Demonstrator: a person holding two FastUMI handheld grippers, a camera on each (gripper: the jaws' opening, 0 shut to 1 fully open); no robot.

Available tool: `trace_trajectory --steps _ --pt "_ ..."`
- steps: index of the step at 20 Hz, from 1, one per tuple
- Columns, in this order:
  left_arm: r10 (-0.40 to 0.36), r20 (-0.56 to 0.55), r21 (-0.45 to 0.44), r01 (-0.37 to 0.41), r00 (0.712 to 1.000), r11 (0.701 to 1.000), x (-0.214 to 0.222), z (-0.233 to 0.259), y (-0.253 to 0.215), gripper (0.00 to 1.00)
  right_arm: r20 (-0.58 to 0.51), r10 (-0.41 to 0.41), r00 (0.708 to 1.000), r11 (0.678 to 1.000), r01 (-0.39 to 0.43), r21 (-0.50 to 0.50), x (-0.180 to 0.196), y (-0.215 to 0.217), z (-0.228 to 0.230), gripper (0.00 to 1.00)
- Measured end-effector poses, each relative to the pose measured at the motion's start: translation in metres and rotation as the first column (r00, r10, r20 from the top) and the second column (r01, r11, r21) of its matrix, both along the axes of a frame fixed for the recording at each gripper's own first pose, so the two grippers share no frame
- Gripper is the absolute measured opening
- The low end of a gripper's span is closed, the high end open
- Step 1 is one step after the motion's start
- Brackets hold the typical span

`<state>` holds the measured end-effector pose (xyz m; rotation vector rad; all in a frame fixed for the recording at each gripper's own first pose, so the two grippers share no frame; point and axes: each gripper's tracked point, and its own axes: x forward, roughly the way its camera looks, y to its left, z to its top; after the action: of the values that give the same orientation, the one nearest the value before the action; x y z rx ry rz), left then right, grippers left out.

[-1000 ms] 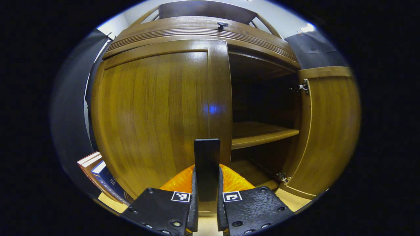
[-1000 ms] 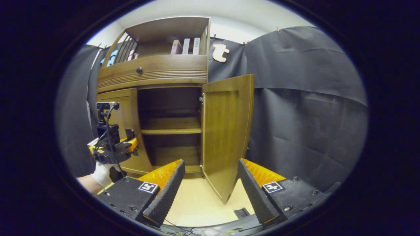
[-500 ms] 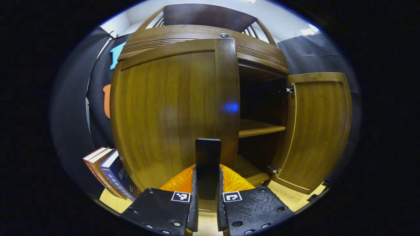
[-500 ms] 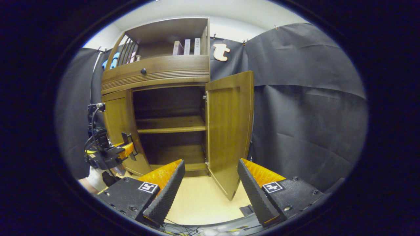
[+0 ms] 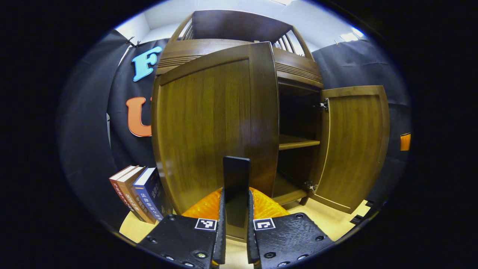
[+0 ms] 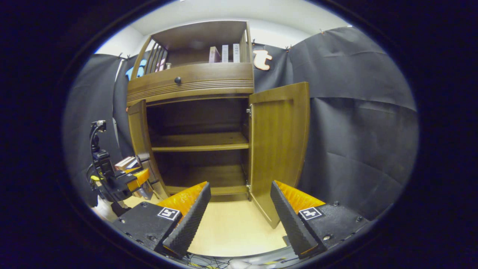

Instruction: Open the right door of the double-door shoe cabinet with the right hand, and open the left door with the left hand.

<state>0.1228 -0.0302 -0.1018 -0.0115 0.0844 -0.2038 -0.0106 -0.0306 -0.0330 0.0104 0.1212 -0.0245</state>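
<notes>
The brown wooden shoe cabinet (image 6: 190,80) stands against the booth wall. Its right door (image 6: 278,149) hangs wide open and shows its inner face. The left door (image 5: 213,123) is partly swung out; in the right gripper view the left door (image 6: 139,142) appears almost edge-on. My left gripper (image 5: 236,209) is shut on the door's flat black handle (image 5: 236,173) at the free edge. Farther off, the left gripper (image 6: 129,179) shows low beside that door. My right gripper (image 6: 240,185) stands open, back from the cabinet, with nothing between its fingers.
Inside the cabinet is a bare shelf (image 6: 198,142) over a bare bottom board. Several books (image 5: 138,190) lean on the floor left of the cabinet. A drawer with a dark knob (image 6: 177,80) sits above the doors, and books (image 6: 224,53) stand on top.
The left door has swung further outward with my left gripper on its handle. The right door stays open and the right gripper stays open, shifted slightly.
</notes>
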Motion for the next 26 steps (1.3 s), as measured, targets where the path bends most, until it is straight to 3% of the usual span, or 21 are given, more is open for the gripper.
trace_trajectory --steps 24,25,26 --pt "0.16 -0.002 0.023 -0.16 0.987 0.987 -0.07 -0.007 0.112 0.2 -0.032 0.186 0.982 0.982 -0.186 -0.022 0.011 0.079 -0.012 1.0" --pt "0.165 -0.002 0.015 -0.165 0.986 0.986 -0.072 -0.008 0.117 0.28 -0.034 0.191 0.981 0.981 -0.192 -0.024 0.012 0.081 -0.011 1.0" --pt "0.17 -0.003 0.012 -0.17 0.985 0.985 -0.071 -0.009 0.125 0.2 -0.034 0.196 0.98 0.98 -0.197 -0.025 0.013 0.082 -0.011 1.0"
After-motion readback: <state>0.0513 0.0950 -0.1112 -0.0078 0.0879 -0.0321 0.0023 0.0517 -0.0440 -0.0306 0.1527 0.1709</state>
